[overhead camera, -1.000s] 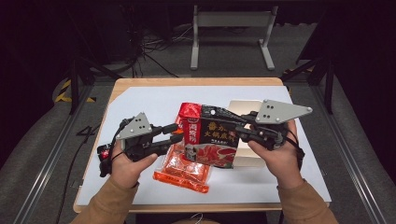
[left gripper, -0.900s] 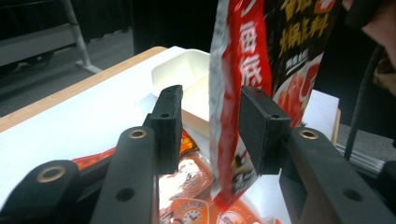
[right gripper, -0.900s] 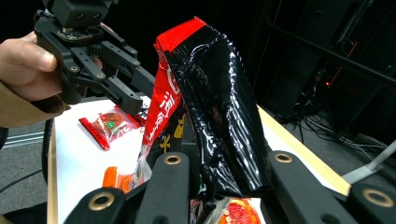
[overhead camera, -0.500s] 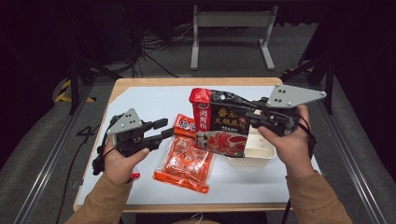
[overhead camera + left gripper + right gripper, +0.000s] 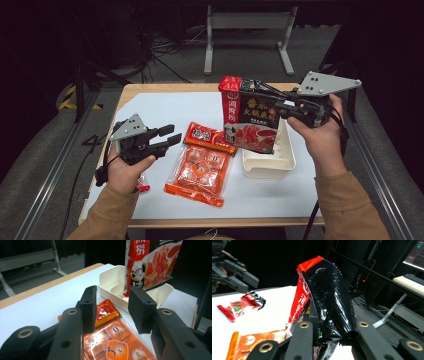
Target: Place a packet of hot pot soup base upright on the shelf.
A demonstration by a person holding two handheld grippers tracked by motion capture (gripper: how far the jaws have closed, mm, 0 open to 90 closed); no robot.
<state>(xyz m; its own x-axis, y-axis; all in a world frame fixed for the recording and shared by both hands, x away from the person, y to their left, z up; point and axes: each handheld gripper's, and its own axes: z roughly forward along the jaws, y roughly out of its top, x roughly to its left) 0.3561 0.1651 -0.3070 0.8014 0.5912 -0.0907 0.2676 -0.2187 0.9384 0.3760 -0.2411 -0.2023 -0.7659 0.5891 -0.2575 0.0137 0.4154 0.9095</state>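
Left gripper view looks along the left gripper (image 5: 112, 307), its jaws standing partly apart with nothing between them. Just below them lies the flat orange clear-plastic sachet pack (image 5: 117, 345); beyond them sits the white plastic divided tray (image 5: 110, 281).

Farther off, the right gripper (image 5: 280, 107) has its jaws clamped on the side of the tall red-and-black foil soup-base pouch (image 5: 250, 117), which hangs upright over the tray with its lower edge at the rim.

The foil is slick and crumpled where it is pinched, so I judge the pouch could slip or swing and knock the tray.

Its bottom is cut off, so whether it touches the tray is unclear. The print is too blurred to read. A small red wrapper (image 5: 239, 305) lies beyond the pouch.
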